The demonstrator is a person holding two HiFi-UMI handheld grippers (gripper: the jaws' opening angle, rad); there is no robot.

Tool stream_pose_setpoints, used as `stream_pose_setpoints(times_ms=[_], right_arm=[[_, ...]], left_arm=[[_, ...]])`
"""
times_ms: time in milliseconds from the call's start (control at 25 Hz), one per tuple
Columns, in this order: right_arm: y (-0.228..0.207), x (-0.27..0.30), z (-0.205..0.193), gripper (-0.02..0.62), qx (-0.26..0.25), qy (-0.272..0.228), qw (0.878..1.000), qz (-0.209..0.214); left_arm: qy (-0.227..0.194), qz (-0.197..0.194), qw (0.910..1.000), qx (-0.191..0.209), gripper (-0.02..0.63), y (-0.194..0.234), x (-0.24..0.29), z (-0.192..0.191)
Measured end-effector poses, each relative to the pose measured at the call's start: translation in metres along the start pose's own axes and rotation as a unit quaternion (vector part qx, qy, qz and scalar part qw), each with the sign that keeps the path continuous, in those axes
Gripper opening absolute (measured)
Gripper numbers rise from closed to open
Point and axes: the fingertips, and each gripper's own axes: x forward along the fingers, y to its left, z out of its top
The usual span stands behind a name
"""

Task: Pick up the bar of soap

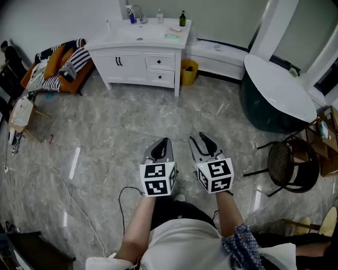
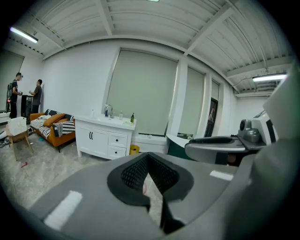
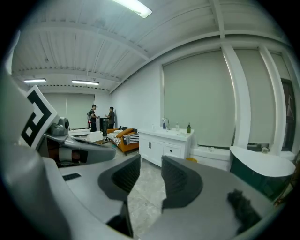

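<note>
A white vanity [image 1: 138, 36] with a sink stands across the room in the head view. A small pale green flat piece [image 1: 172, 36] lies on its top near the right end; it may be the bar of soap, but it is too small to be sure. Both grippers hang over the marble floor, far from the vanity and pointing toward it. My left gripper [image 1: 162, 141] [image 2: 149, 161] has its pads meeting at the tips, with nothing in it. My right gripper [image 1: 200, 138] [image 3: 150, 173] is open, with only floor showing between the pads.
A dark bottle [image 1: 182, 19] and a faucet [image 1: 136, 10] are on the vanity. Beside it are a yellow bin [image 1: 188, 71], an orange sofa [image 1: 55, 68] and a dark tub with a white rim [image 1: 274, 89]. A black round chair [image 1: 288, 163] stands at right. Two people [image 2: 16, 93] stand far left.
</note>
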Motion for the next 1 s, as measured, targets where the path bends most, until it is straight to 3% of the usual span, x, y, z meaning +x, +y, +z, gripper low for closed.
stream_pose_setpoints(times_ms=[520, 1000], right_arm=[[-0.026, 0.054, 0.002, 0.132, 0.003, 0.019, 1.0, -0.005], [-0.061, 0.159, 0.029, 0.132, 0.018, 0.053, 0.998, -0.007]], left_arm=[[0.008, -0.009, 0.9999, 0.0, 0.006, 0.023, 0.053, 0.013], [0.014, -0.016, 0.9998, 0.002, 0.006, 0.077, 0.141, 0.062]])
